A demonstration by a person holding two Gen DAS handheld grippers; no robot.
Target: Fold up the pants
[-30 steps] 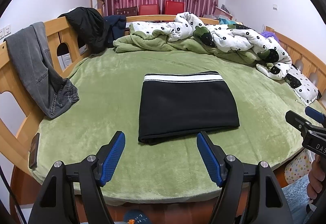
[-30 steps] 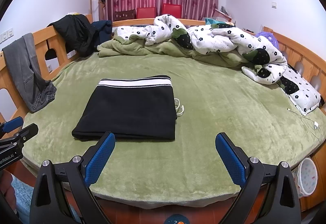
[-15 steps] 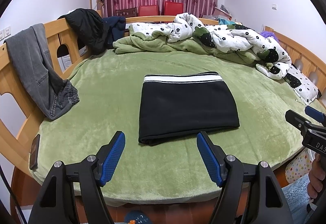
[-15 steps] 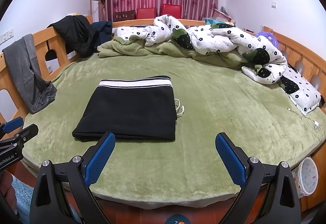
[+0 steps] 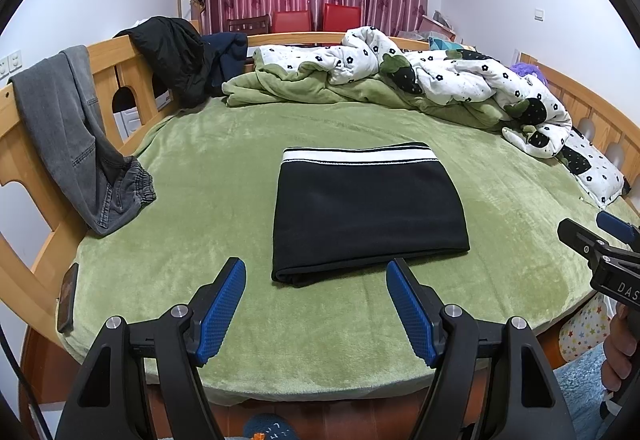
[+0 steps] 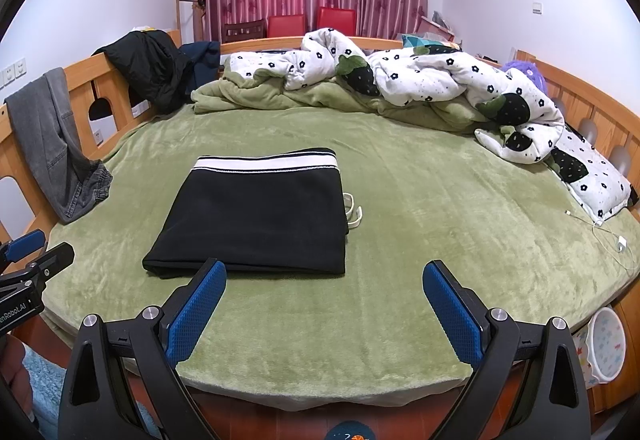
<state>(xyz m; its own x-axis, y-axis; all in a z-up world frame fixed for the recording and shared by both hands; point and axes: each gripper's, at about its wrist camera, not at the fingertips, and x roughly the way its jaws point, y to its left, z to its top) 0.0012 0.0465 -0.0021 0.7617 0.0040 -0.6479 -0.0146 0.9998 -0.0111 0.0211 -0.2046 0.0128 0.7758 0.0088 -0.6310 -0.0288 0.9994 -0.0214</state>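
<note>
The black pants (image 5: 366, 212) lie folded into a flat rectangle on the green bed cover (image 5: 200, 176), white striped waistband at the far edge. They also show in the right wrist view (image 6: 260, 216), with a white drawstring (image 6: 354, 210) poking out at their right side. My left gripper (image 5: 316, 300) is open and empty, held back over the bed's near edge, just short of the pants. My right gripper (image 6: 324, 304) is open and empty, near the front edge, right of the pants. Each gripper shows at the edge of the other's view.
Grey jeans (image 5: 76, 144) hang over the left wooden rail. A black jacket (image 5: 172, 52) drapes the rail further back. A flowered quilt and green blanket (image 5: 440, 88) are piled at the far and right sides. A phone (image 5: 67, 298) lies at the left edge, a charging cable (image 6: 612, 236) at the right.
Both views have shifted very slightly; the pants lie still and both grippers stay open and empty.
</note>
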